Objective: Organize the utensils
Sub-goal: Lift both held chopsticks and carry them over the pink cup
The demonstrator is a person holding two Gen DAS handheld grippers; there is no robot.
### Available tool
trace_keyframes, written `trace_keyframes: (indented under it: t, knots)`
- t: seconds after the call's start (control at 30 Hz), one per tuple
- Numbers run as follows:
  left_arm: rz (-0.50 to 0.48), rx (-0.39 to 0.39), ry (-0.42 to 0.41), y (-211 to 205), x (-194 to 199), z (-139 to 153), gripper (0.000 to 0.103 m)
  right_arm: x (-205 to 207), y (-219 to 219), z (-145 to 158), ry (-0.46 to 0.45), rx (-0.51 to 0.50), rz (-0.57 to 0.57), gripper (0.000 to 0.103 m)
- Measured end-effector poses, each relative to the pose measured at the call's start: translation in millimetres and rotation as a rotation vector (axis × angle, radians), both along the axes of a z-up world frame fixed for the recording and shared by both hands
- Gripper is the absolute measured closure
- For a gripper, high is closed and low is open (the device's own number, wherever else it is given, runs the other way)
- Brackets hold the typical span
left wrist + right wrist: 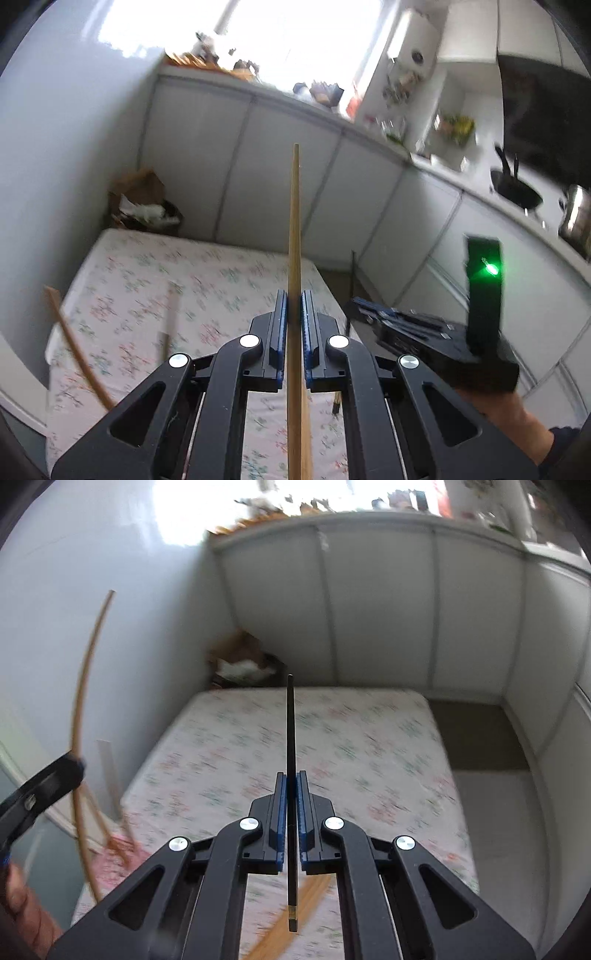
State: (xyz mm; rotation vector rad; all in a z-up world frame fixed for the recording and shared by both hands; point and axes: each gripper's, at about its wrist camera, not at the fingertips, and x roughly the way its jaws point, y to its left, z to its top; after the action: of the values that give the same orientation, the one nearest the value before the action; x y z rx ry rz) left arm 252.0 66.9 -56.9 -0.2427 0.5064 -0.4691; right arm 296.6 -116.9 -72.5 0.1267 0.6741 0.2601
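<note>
My left gripper (294,310) is shut on a light wooden chopstick (295,221) that runs straight ahead from between the blue pads, high above the floral tablecloth (147,280). My right gripper (291,794) is shut on a black chopstick (290,731), its rear end with a gold band hanging below the pads. In the right wrist view the left gripper (74,764) shows at the left edge with the wooden chopstick (86,686) sticking up. In the left wrist view the right gripper (373,314) sits at the right. More wooden chopsticks (79,347) lie blurred on the table's left side.
White cabinet fronts (280,162) wall the table's far side and right. A cardboard box (144,203) with paper stands in the far corner. The counter at the right carries a black pan (517,192) and a steel pot (576,218). A person's hand (26,912) holds the left tool.
</note>
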Motion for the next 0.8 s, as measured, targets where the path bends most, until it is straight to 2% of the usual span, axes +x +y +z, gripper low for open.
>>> trace_keyframes:
  t: [0.1, 0.27, 0.47, 0.67, 0.8]
  knots:
    - [0.065, -0.024, -0.05, 30, -6, 7, 0.096, -11, 15, 16, -0.054, 0.046, 0.045, 0.098]
    - [0.15, -0.027, -0.064, 63, -13, -6, 0.096, -25, 40, 25, -0.101, 0.092, 0.099, 0.098]
    - [0.195, 0.044, -0.062, 67, -15, -25, 0.096, -32, 63, 20, -0.112, 0.123, 0.116, 0.098]
    - [0.234, 0.066, -0.077, 70, -13, -34, 0.096, -40, 87, 21, -0.146, 0.139, 0.132, 0.098]
    - [0.263, 0.108, -0.077, 70, -11, -46, 0.096, -42, 103, 17, -0.154, 0.135, 0.147, 0.098]
